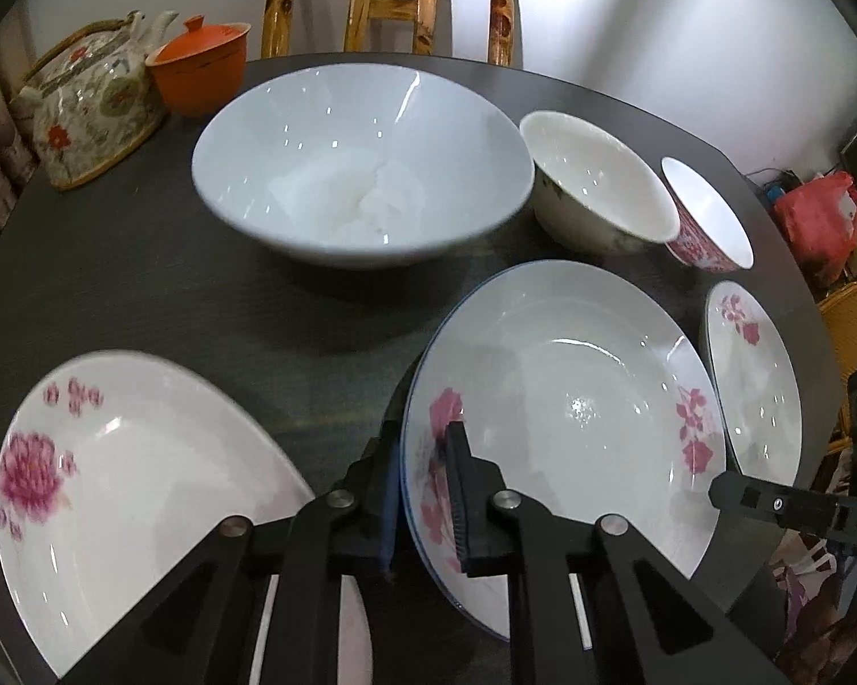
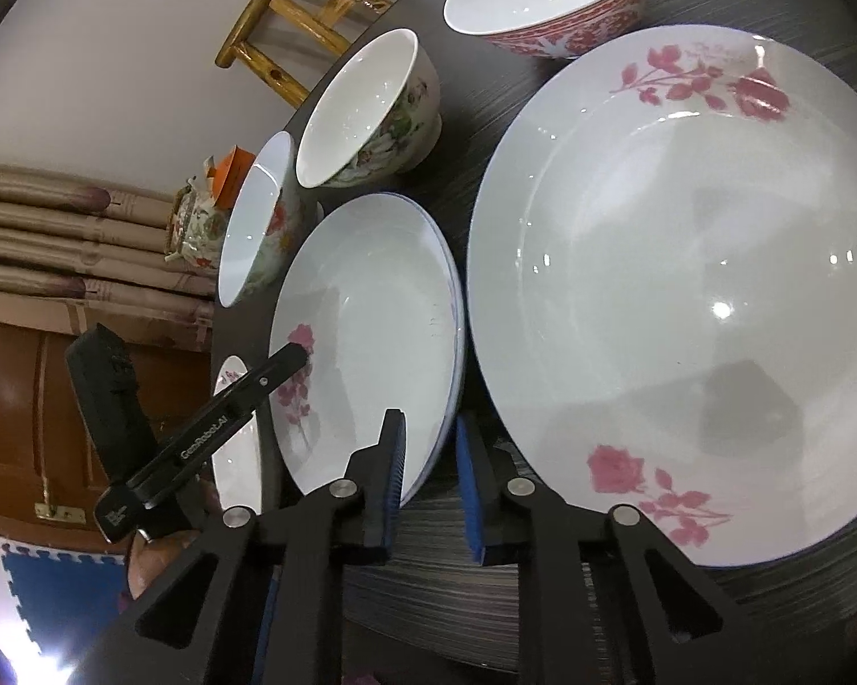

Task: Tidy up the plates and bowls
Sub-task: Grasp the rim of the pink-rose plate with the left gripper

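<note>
My left gripper is shut on the near rim of a blue-rimmed plate with pink flowers, held tilted above the dark round table. The same plate shows in the right wrist view, with my right gripper around its rim, jaws slightly apart. A large rose plate lies right of it. A pink-flower plate lies at the left. A large white bowl, a cream bowl and a red-patterned bowl stand behind.
A floral teapot and an orange lidded cup stand at the table's far left. A wooden chair is behind the table. The small flowered plate lies near the right edge.
</note>
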Motion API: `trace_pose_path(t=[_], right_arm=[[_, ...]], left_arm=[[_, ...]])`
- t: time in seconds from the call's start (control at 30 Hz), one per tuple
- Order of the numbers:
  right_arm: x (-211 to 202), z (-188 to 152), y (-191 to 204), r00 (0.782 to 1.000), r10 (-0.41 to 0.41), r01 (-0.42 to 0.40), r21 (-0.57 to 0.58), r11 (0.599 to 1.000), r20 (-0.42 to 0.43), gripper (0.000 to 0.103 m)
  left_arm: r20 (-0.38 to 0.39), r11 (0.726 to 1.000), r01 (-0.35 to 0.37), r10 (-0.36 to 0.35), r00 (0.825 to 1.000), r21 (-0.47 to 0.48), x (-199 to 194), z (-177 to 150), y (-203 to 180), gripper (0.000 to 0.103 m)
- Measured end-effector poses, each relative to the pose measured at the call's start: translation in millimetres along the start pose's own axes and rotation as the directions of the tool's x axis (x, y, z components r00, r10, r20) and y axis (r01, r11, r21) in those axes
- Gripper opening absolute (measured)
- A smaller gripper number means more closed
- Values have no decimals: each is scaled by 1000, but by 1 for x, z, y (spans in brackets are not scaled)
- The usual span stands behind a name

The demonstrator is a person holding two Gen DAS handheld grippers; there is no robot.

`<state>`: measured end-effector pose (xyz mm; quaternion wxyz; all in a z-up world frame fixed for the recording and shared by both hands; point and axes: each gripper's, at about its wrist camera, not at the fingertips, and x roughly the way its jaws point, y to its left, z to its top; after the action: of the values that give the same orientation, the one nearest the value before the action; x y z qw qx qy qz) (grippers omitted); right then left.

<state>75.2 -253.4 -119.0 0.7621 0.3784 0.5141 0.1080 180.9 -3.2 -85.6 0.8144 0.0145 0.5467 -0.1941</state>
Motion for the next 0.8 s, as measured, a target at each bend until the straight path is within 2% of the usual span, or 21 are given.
trace_pose_path(t=[0.2, 0.5, 0.63, 0.8], right_arm=[[-3, -1, -5, 1000, 10, -10, -9, 1000, -25, 17], [2, -4, -6, 1000, -3, 2, -17, 1000, -21, 19], [9, -5, -10, 999, -1, 1, -22, 1000, -33, 16], [8, -10, -1, 999, -32, 30, -108, 994, -20, 14]], left_arm=[[1, 1000, 4, -4, 1000, 2, -8, -20, -1, 14], [26, 1000, 16, -16, 1000, 13, -4, -11, -1, 15], [35, 1000, -10, 9, 999, 24, -4, -11, -4, 16], [37, 1000, -13, 13, 999, 9, -8, -21, -8, 15]])
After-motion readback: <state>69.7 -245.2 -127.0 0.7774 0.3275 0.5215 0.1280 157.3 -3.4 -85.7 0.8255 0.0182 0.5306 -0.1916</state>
